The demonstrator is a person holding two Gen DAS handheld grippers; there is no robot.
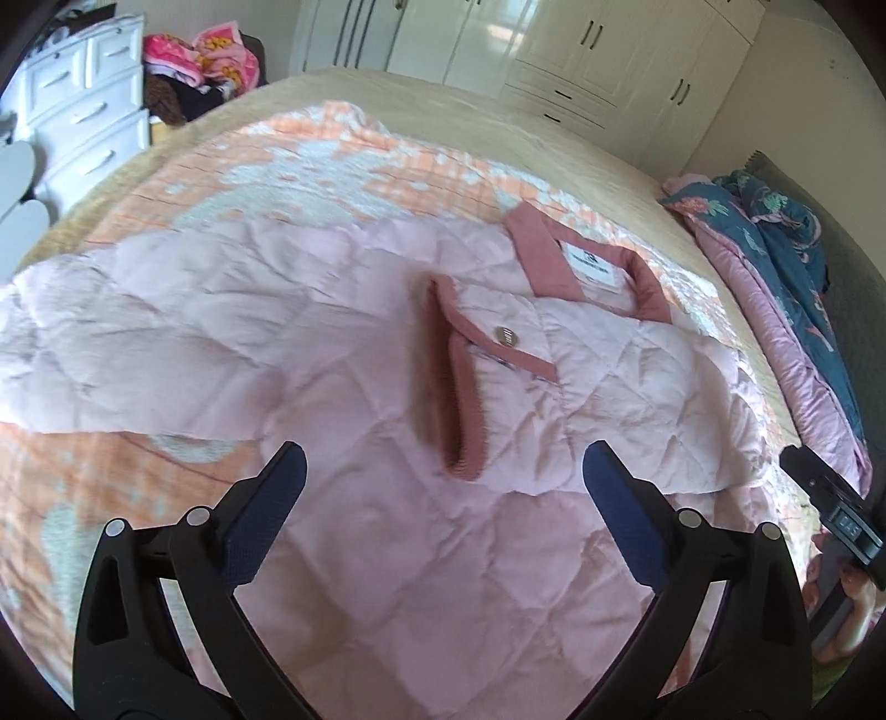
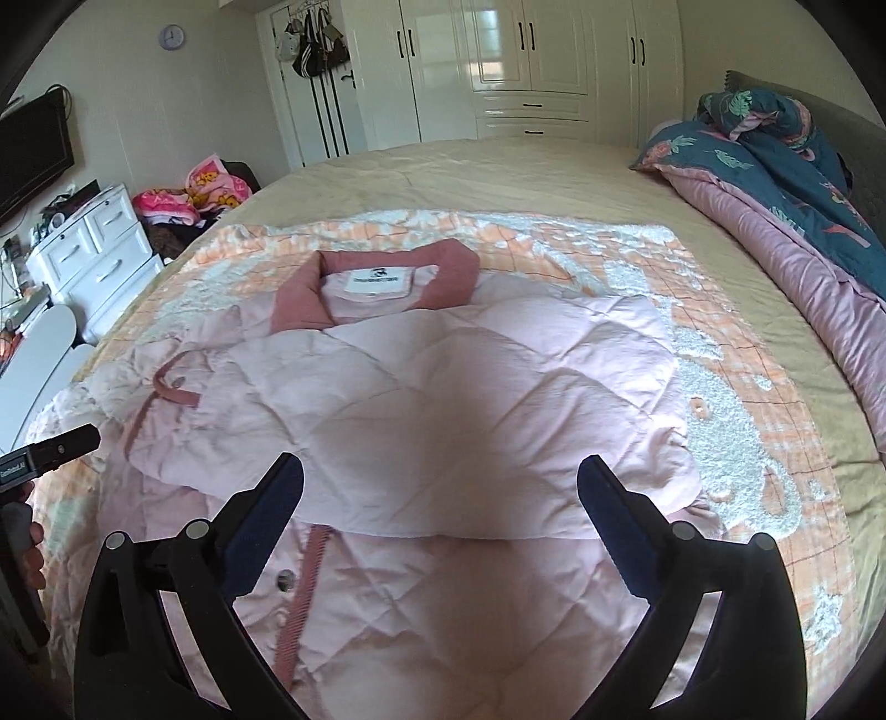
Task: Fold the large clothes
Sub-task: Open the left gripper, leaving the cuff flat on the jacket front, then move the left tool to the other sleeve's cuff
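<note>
At the far left of my view a white chest of drawers [image 2: 91, 252] stands against the wall, with a dark screen [image 2: 30, 155] mounted above it and a round clock [image 2: 172, 36] higher up. Next to the drawers I see a heap of pink and yellow fabric [image 2: 213, 185] at the bed's corner. The bed [image 2: 498, 177] fills the middle, covered in a beige sheet, and on that lies an orange-and-white patterned blanket [image 2: 736, 421].

The pale pink quilted jacket [image 2: 443, 399] lies on the blanket, its dusty-rose collar [image 2: 299, 307] pointing toward the wardrobe [image 2: 526, 61] along the back wall. One side is folded over the front, and a rose-trimmed cuff [image 1: 459, 387] lies across the chest.

My left claw [image 1: 443, 487] hangs over the jacket with its jaws spread wide and nothing between the pads. My right claw [image 2: 440, 498] hangs over the folded part, equally wide and empty; neither touches the cloth. Each claw's body shows at the edge of the other's view.

On the right, a rumpled teal floral duvet [image 2: 775, 166] with pink lining is piled by the dark headboard [image 2: 819, 105].
</note>
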